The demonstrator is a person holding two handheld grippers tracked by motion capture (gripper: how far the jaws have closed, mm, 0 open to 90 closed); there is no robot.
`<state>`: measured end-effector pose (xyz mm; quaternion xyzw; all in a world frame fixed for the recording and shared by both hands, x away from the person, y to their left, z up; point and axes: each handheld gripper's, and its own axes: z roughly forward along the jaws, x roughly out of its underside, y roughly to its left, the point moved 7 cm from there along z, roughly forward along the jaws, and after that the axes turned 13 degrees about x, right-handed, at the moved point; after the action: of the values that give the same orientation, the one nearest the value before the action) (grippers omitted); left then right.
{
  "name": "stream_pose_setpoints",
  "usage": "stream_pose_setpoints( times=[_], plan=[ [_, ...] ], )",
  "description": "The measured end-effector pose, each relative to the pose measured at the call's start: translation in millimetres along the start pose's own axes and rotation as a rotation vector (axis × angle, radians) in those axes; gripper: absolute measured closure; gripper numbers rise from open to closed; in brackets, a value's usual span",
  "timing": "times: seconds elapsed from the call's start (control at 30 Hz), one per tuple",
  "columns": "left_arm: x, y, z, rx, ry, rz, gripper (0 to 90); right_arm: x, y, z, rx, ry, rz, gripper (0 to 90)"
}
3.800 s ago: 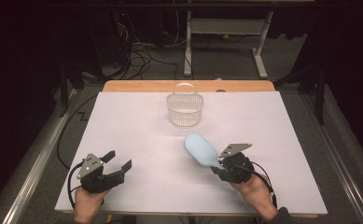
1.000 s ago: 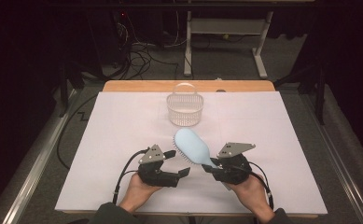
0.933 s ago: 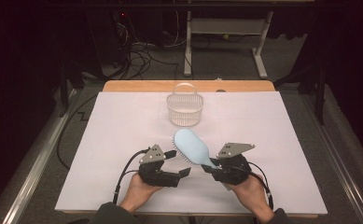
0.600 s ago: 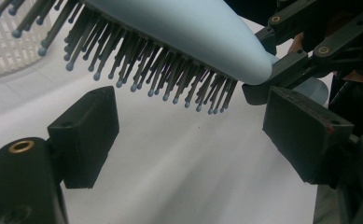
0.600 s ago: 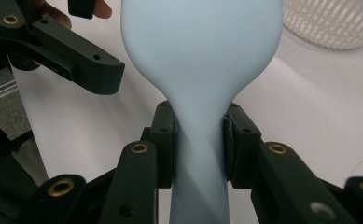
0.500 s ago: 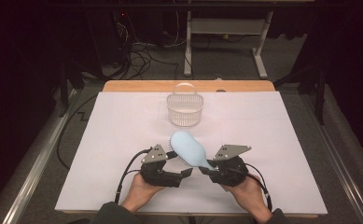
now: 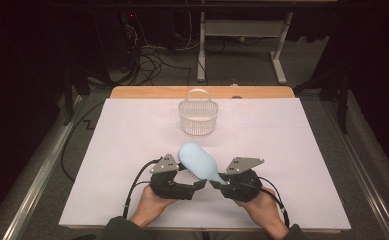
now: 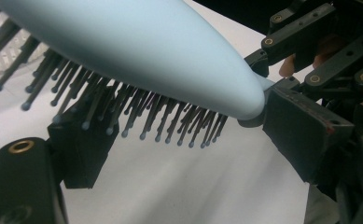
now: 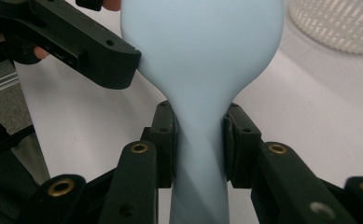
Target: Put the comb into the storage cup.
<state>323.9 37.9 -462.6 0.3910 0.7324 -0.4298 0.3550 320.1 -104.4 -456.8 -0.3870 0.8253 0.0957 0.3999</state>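
While right hand-held gripper [image 9: 198, 140] clamps smooth blue hairbrush [image 7: 198, 161] | left hand-held gripper [image 7: 198, 184] agape, empty

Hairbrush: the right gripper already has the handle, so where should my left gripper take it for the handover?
Grip the hairbrush across its broad oval head, one jaw on the smooth blue back, the other under the bristles, coming from the side opposite the handle. The right gripper clamps the narrow neck, so only the head is free. The left gripper is already open around it.
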Motion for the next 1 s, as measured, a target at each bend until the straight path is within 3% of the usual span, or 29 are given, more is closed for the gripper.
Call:
stream_pose_setpoints(
  times=[0.63, 1.0],
  plan=[
    [-3.0, 0.3, -2.8, 0.016, -0.026, -0.047, 18.1, -1.8, 11.3, 7.5, 0.000, 0.008, -0.024, 69.9],
    [-3.3, 1.0, -3.5, 0.002, -0.029, -0.061, 21.3, -4.9, 15.5, 9.3, 0.006, 0.004, -0.032, 70.0]
  ],
)
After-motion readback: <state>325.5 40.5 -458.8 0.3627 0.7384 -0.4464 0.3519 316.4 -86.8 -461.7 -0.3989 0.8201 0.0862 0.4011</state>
